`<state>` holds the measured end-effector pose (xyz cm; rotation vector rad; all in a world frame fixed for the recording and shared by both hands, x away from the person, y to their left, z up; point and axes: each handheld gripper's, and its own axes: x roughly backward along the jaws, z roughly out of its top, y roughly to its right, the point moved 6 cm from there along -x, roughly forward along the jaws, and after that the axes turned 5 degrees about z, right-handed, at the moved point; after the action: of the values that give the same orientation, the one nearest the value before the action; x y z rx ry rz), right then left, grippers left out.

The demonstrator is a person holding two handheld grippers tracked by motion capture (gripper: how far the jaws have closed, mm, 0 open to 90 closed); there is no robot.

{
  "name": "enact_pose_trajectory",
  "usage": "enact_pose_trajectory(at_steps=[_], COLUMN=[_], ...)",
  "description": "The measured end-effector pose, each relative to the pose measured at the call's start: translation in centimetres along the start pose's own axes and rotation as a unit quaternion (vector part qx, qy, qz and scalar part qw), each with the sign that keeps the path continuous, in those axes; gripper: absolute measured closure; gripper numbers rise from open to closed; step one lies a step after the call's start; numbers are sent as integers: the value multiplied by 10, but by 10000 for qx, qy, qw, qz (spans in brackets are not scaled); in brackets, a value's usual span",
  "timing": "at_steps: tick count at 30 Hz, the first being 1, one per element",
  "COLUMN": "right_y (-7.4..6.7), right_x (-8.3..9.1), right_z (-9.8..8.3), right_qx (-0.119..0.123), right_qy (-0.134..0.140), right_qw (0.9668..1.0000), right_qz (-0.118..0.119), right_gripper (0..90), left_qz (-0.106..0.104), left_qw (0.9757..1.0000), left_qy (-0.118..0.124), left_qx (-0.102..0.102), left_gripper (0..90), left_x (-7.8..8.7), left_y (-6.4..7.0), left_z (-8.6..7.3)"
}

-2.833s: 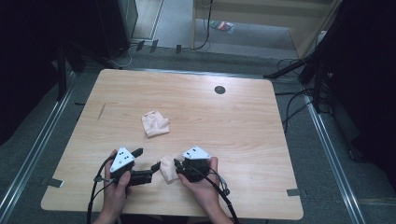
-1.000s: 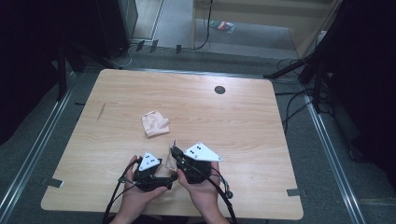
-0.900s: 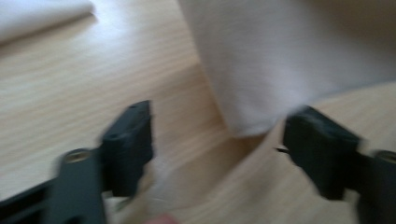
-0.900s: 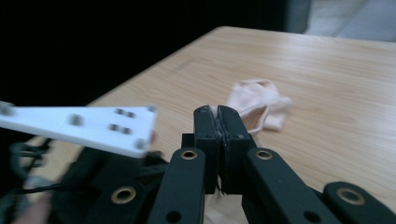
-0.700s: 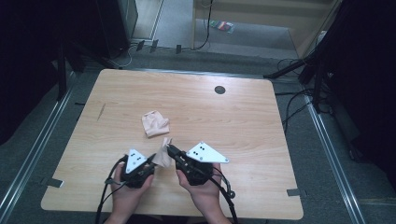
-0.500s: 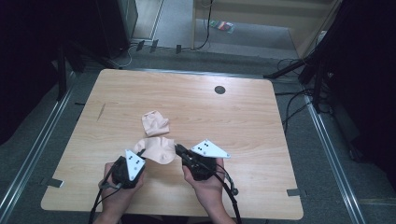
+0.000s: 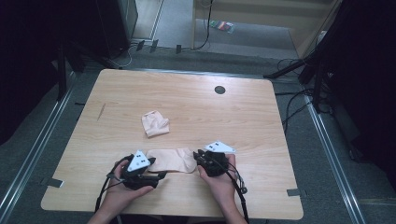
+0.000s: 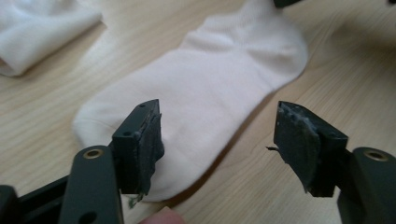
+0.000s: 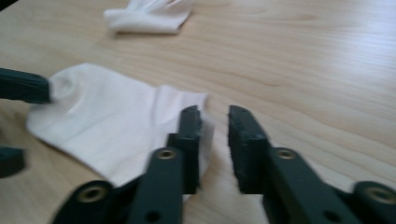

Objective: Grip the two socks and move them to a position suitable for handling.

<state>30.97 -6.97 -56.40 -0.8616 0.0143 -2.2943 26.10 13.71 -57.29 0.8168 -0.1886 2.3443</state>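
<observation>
Left gripper (image 7: 161, 175) wide open, jaws just parted, straddling the near-left end of the flat sock (image 8: 196, 93). Right gripper (image 9: 215, 135) slightly open, just easing off the sock's right edge. Beyond, farther up the table (image 7: 243, 116), a folded sock (image 7: 155, 123). Pale, smooth, spread flat.

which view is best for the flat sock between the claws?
Left gripper view: the flat sock lies almost whole and sharp beyond the open left claw. The right gripper view has it blurrier, its near edge behind the jaws. The high view shows it small, both ends partly covered.
</observation>
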Motion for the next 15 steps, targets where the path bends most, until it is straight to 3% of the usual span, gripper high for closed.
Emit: enact_pose_trajectory(at_steps=[3,5,6,7,10,13,15], right_y=[10,14,14,14,9,2,-1], right_x=[11,15,15,13,3,-8,-15], right_z=[4,5,4,3,-2,-7,-10], right_qx=[-179,-258,-276,-244,-288,-151,-91], right_qy=[182,243,207,152,-34,-222,-329], right_qw=[9996,9993,9994,9996,9995,9995,9994], right_qz=[-100,-92,-76,-70,112,185,83], right_gripper=[664,646,627,606,558,520,535], left_qz=[-107,212,415,485,330,361,427], left_qw=[9973,9933,9911,9894,9898,9907,9907], left_qy=[326,348,271,244,122,-58,-173], left_qx=[650,1086,1237,1346,1380,1309,1282], left_gripper=[323,377,398,427,488,536,587], left_x=[12,14,13,12,5,-2,-5], left_y=[-24,-44,-53,-59,-58,-53,-52], left_z=[6,5,2,0,-3,-4,-6])
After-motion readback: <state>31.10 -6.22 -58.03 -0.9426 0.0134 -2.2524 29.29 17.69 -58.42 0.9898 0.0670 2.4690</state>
